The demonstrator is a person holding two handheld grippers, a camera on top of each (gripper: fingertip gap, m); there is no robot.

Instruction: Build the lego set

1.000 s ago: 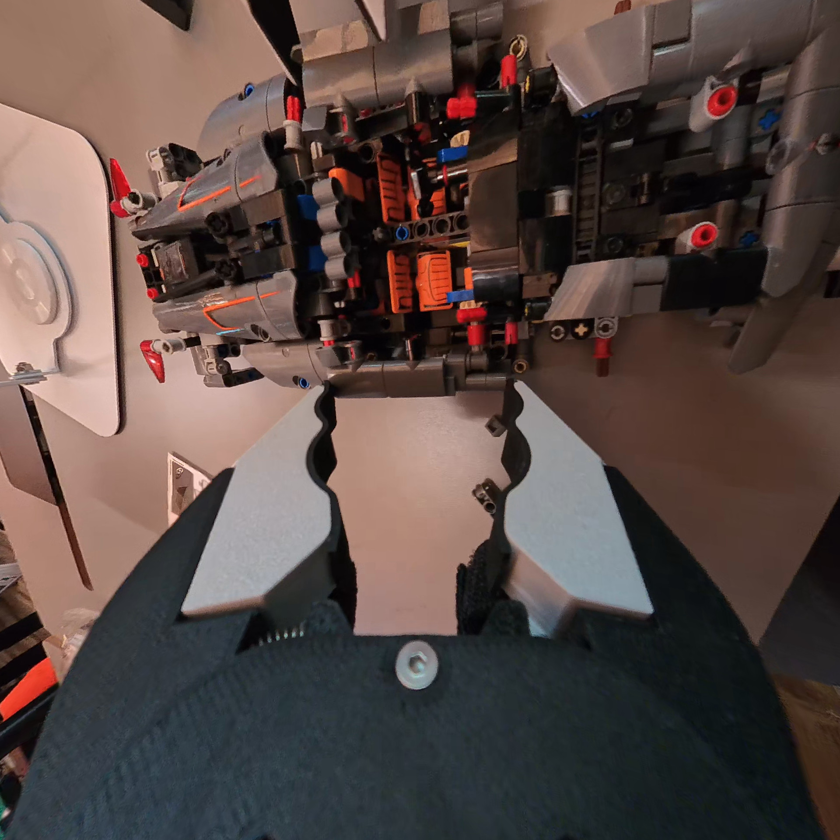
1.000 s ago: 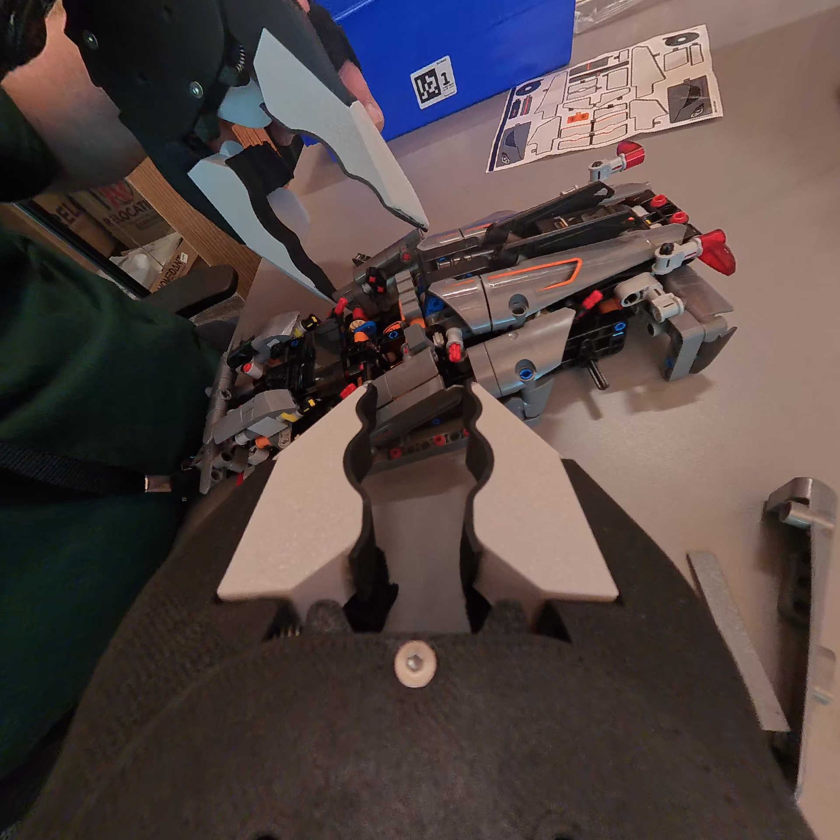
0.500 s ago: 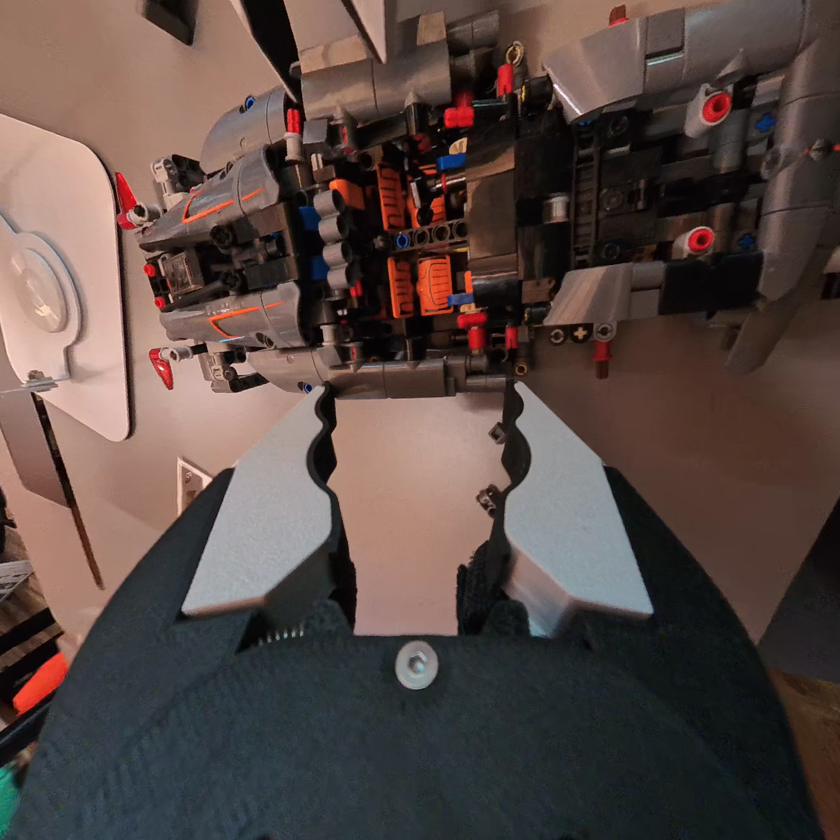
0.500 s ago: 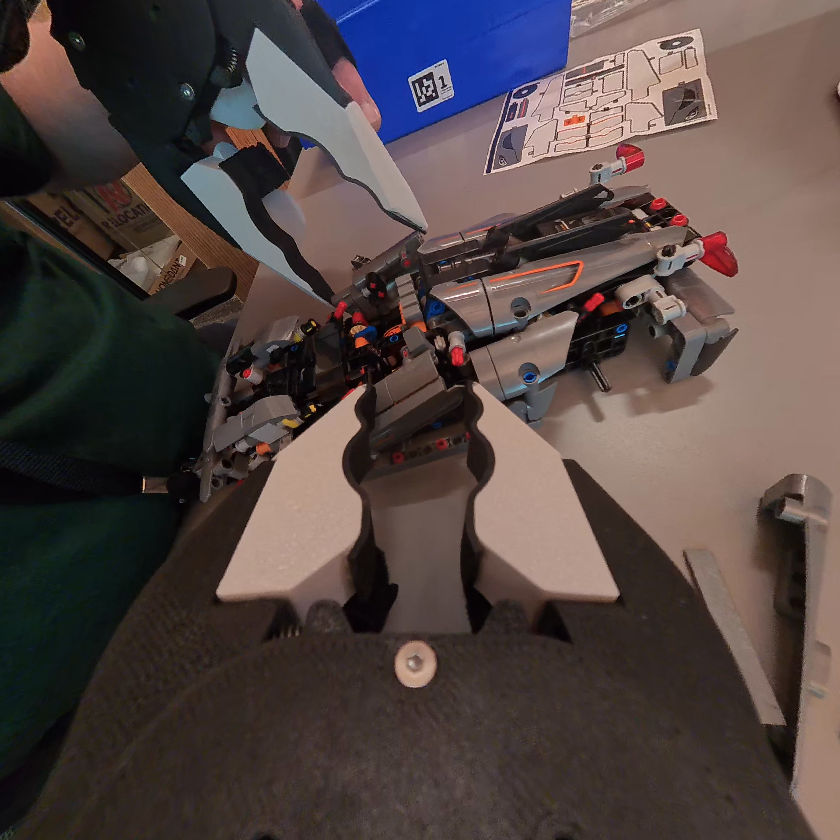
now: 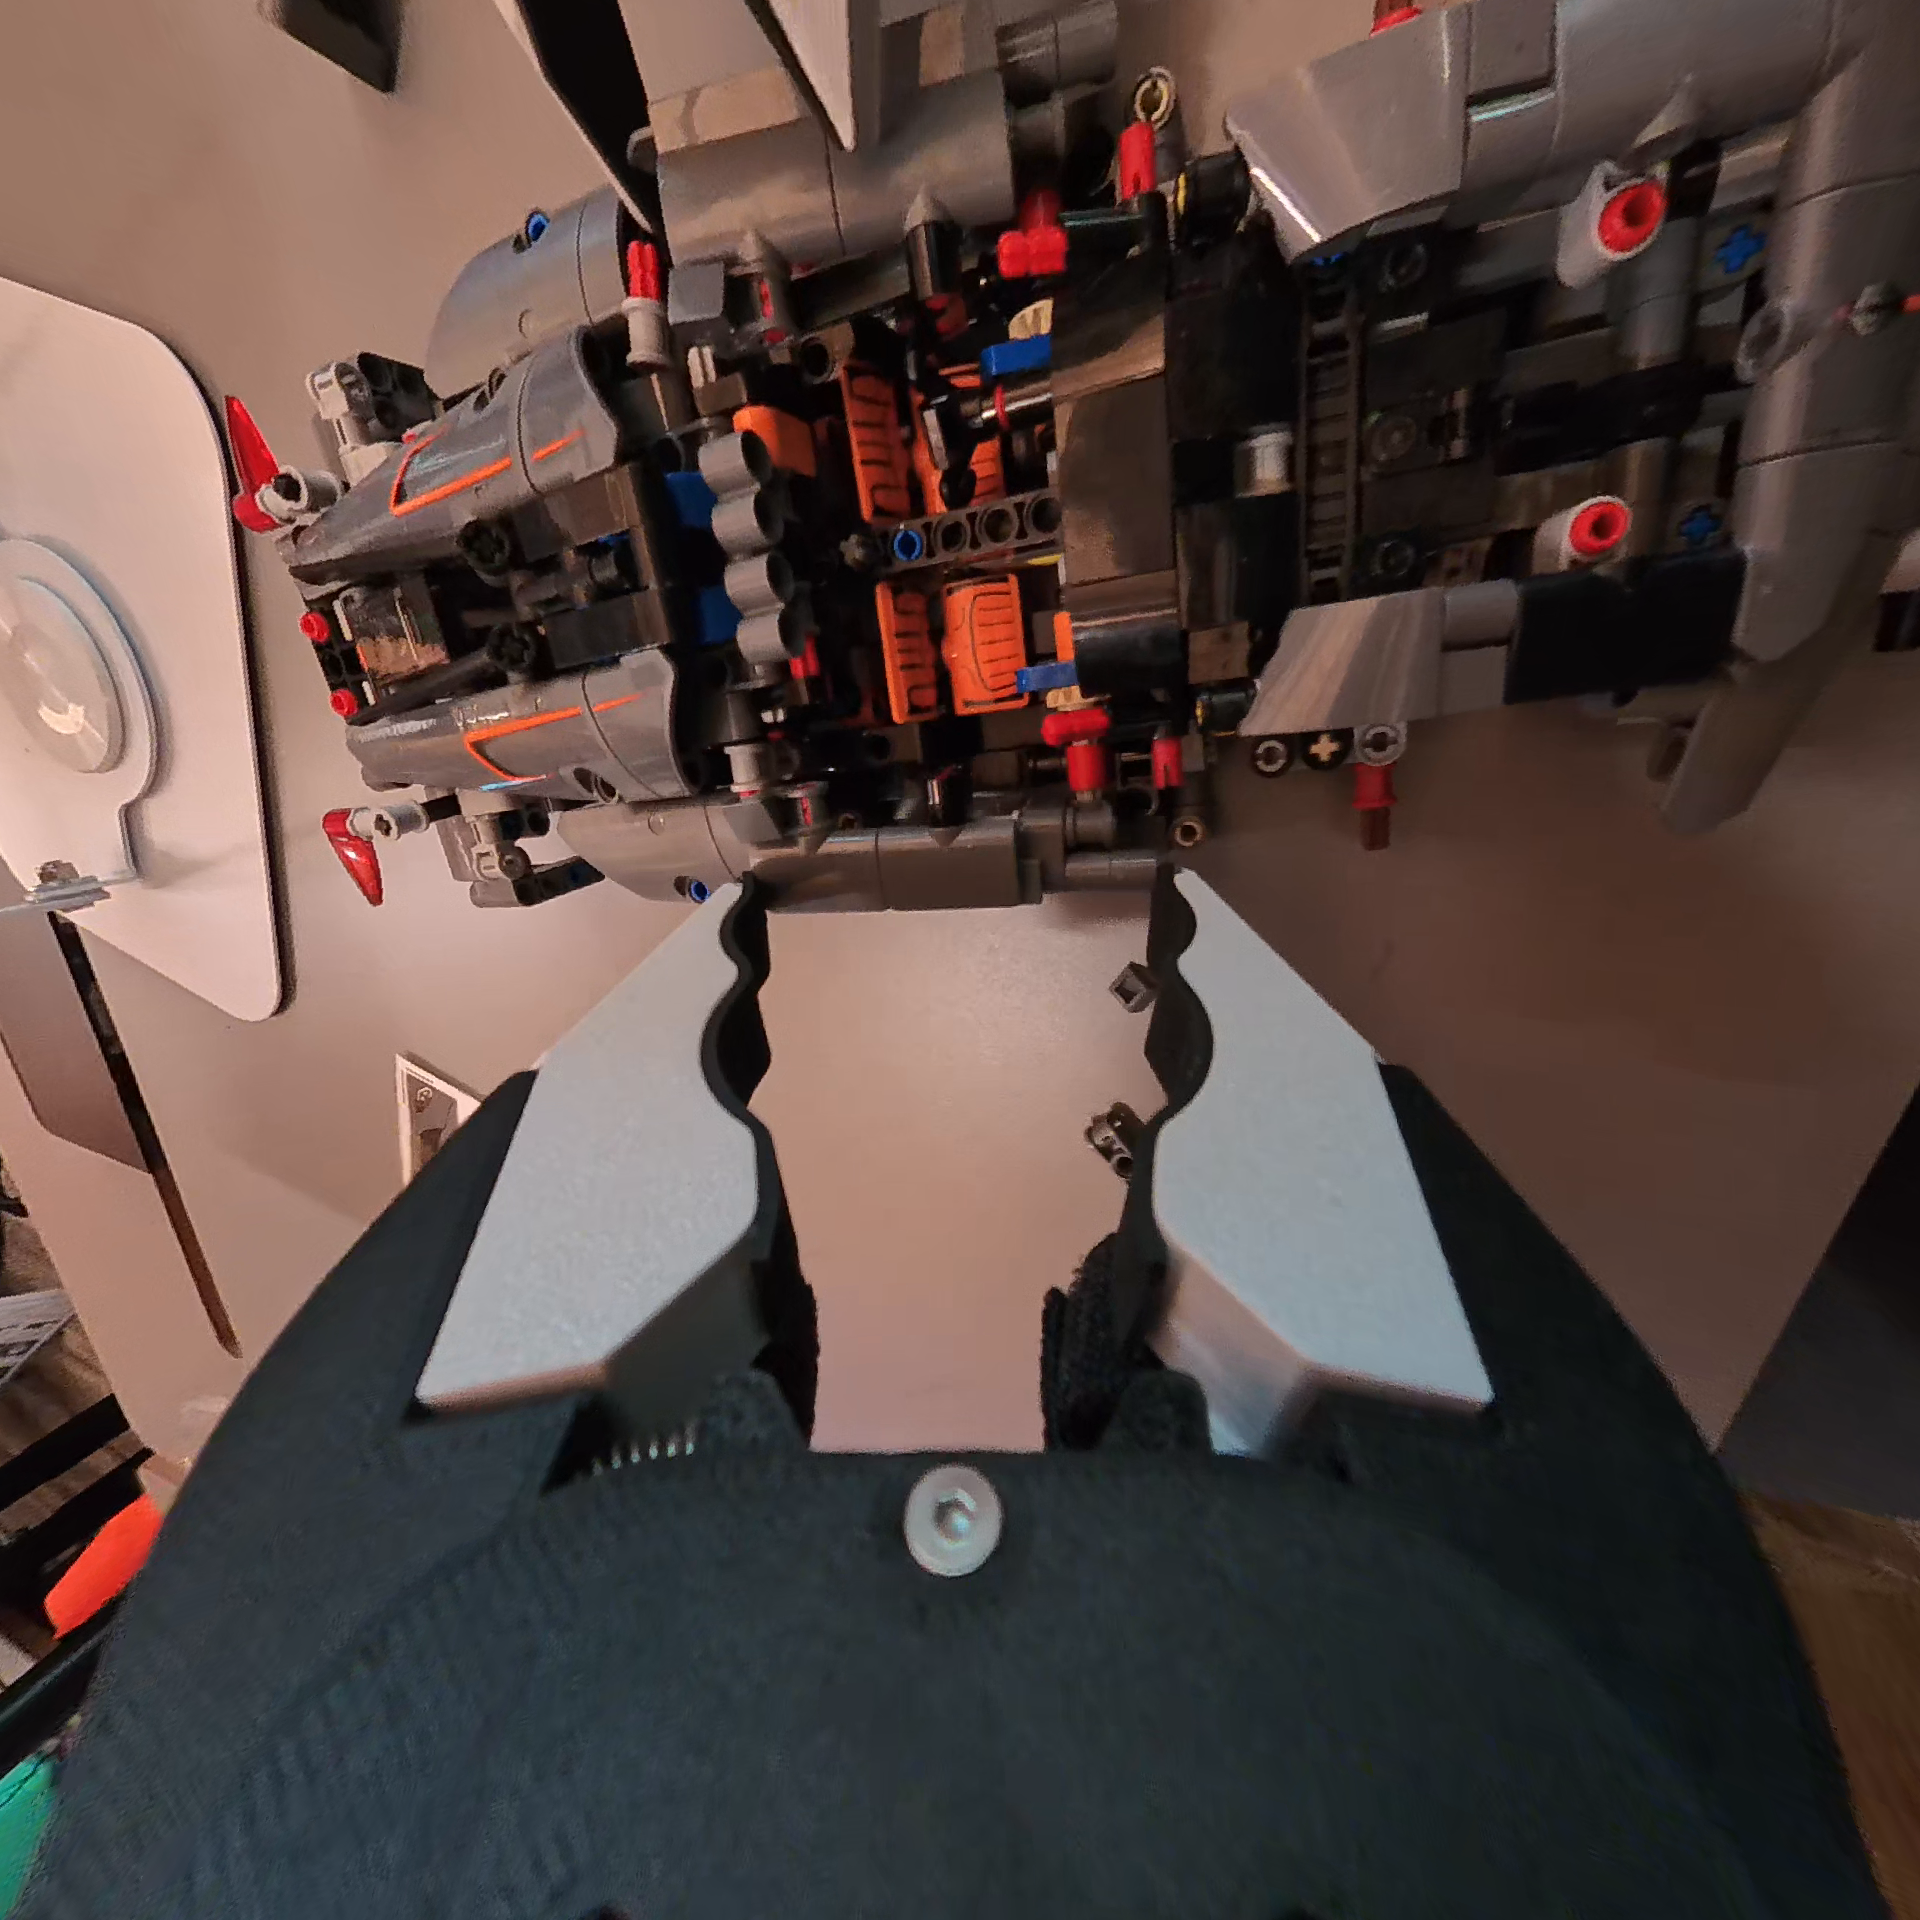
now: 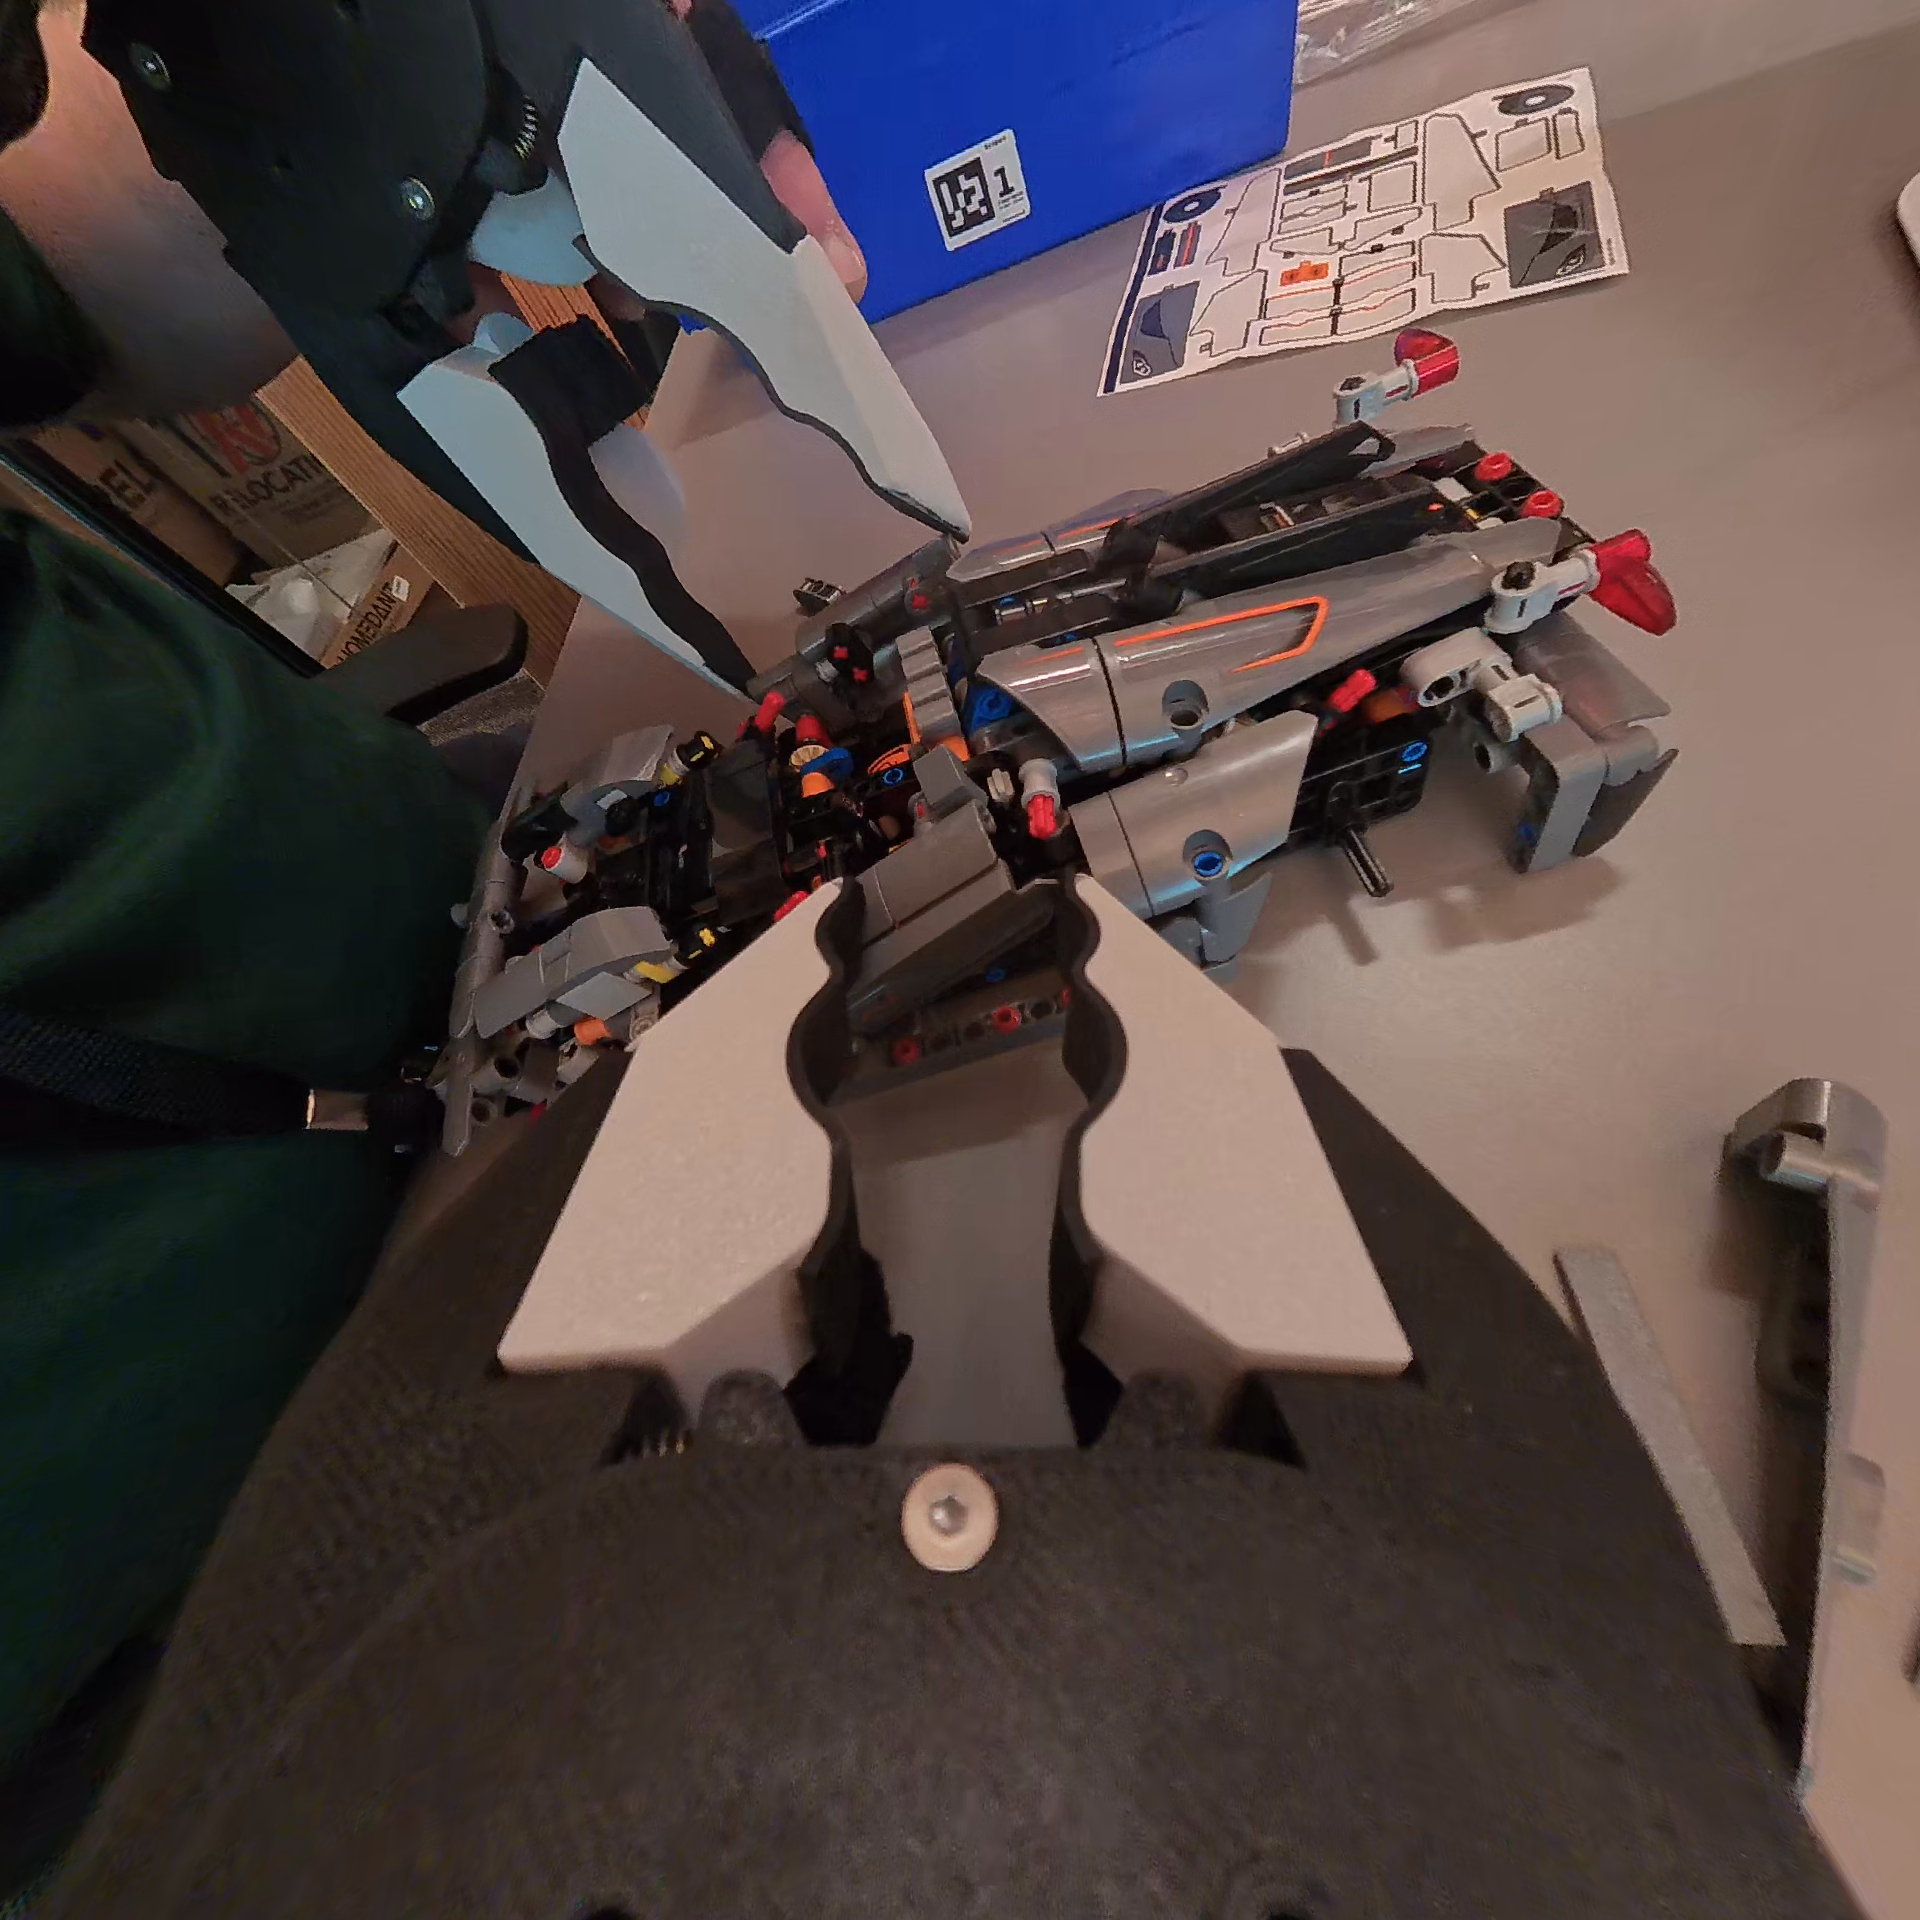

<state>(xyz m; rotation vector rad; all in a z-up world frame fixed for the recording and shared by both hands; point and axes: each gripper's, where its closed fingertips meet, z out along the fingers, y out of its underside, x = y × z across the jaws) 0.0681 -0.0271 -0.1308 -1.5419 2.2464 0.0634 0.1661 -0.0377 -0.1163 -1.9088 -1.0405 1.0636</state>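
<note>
The grey, black and orange lego car (image 5: pixel 935 540) lies on the grey table. My left gripper (image 5: pixel 956 883) is open and empty, its fingertips at the two ends of the car's near grey side sill (image 5: pixel 914 862). It also shows in the right wrist view (image 6: pixel 842 608), coming down on the far side of the car (image 6: pixel 1195 665). My right gripper (image 6: pixel 956 894) straddles a grey side panel (image 6: pixel 945 883) on the car's opposite flank, jaws closed against it. Its fingers (image 5: pixel 821 62) show at the top of the left wrist view.
Two small dark loose pieces (image 5: pixel 1132 987) (image 5: pixel 1110 1127) lie by my left gripper's right finger. A blue box (image 6: pixel 1039 104) and a sticker sheet (image 6: pixel 1371 229) lie beyond the car. Loose grey parts (image 6: pixel 1808 1195) lie at right. A white plate (image 5: pixel 125 623) lies at left. A person's green sleeve (image 6: pixel 156 831) is close. Left tips to right tips: about 11 centimetres.
The left wrist view has drifted slightly along the car. Both grippers keep the same opening and stay at the car's two sides.
</note>
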